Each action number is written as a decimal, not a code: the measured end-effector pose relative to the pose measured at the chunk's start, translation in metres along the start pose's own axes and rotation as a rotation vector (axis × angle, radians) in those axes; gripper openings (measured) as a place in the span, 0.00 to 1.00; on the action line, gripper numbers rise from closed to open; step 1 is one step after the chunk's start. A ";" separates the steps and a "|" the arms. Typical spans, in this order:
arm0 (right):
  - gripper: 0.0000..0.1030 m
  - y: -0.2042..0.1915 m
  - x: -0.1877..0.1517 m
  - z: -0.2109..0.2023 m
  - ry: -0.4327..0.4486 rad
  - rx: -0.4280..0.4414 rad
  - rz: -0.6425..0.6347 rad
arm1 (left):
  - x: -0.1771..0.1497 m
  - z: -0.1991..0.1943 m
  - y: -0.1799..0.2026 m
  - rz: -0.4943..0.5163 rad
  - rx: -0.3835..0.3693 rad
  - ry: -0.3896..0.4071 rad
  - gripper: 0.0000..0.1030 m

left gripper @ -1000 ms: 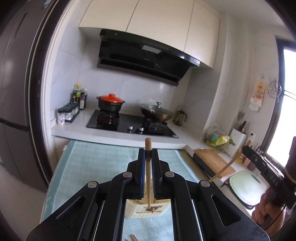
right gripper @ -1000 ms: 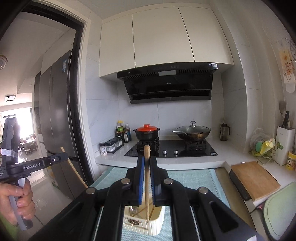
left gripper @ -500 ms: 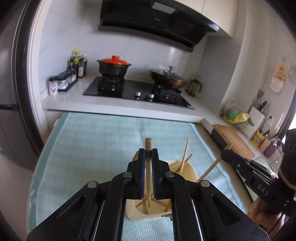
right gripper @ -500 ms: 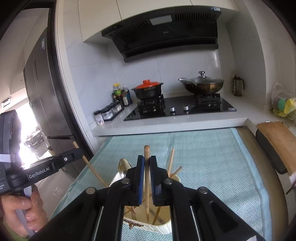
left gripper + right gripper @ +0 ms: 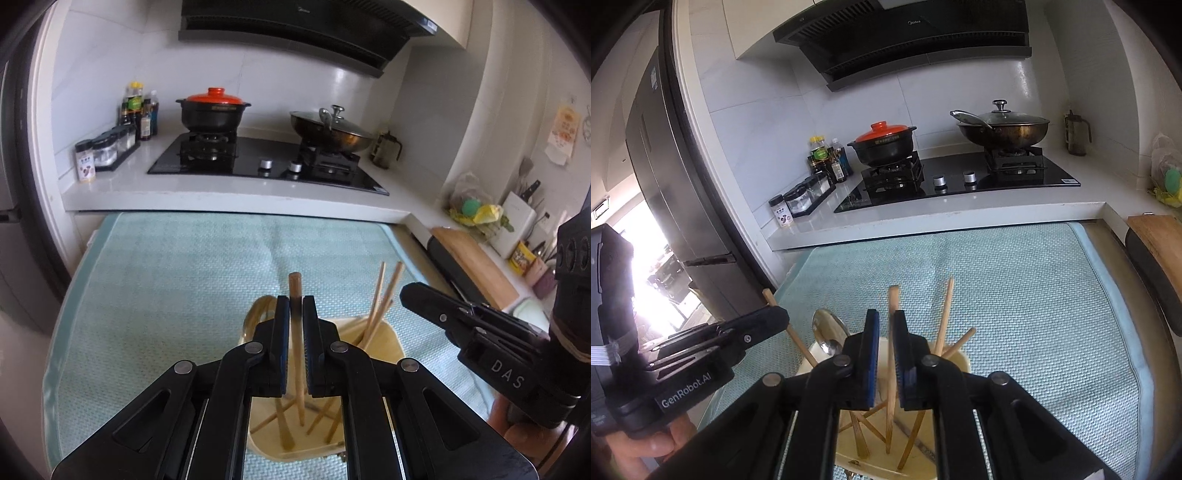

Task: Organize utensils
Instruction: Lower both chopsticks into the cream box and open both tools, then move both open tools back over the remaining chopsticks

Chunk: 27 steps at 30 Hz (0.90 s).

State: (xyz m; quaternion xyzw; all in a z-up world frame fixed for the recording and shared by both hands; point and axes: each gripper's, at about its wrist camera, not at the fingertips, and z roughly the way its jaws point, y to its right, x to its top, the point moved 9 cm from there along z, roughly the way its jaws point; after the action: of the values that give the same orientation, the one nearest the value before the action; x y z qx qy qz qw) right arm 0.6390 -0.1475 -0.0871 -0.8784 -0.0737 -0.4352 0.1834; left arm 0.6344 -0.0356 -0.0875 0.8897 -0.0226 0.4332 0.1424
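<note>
Both chopsticks have been brought down into the cream holder (image 5: 388,332) on the mat (image 5: 166,280). One chopstick (image 5: 295,295) is squeezed by the left gripper (image 5: 295,314). The right gripper (image 5: 884,325) has been loosened, so its chopstick (image 5: 893,299) is dropping in.

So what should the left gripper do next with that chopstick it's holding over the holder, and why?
Probably open the left gripper and let the chopstick drop. Its jaws are shut on the stick, which stands nearly upright with its lower tip already inside the cream holder, among the other chopsticks.
</note>
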 end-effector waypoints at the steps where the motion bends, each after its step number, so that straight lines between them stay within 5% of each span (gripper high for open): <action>1: 0.09 -0.001 0.002 -0.001 0.002 0.001 -0.006 | 0.002 -0.001 -0.002 -0.005 0.001 0.008 0.12; 3: 0.09 -0.003 0.007 -0.007 0.016 -0.005 -0.017 | 0.006 -0.007 -0.007 -0.016 0.010 0.026 0.36; 8: 0.10 -0.012 0.021 -0.047 0.077 -0.023 -0.047 | 0.005 -0.040 -0.013 -0.007 0.029 0.055 0.55; 12: 0.42 -0.027 0.012 -0.096 0.116 -0.023 -0.099 | -0.016 -0.083 -0.022 0.036 0.075 0.069 0.83; 14: 0.42 -0.033 -0.003 -0.120 0.116 -0.027 -0.135 | -0.037 -0.105 -0.028 0.057 0.104 0.057 0.91; 22: 0.42 -0.026 -0.106 -0.186 0.060 -0.101 -0.183 | -0.174 -0.160 -0.050 0.097 0.229 -0.110 0.95; 27: 0.42 -0.018 -0.196 -0.197 -0.067 -0.158 -0.194 | -0.254 -0.178 -0.047 0.000 0.204 -0.197 0.95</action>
State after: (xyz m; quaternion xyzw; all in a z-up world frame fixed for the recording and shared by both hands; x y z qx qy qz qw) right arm 0.3689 -0.2015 -0.1290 -0.8928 -0.1300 -0.4260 0.0681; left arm 0.3478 0.0370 -0.1922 0.9377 0.0076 0.3440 0.0480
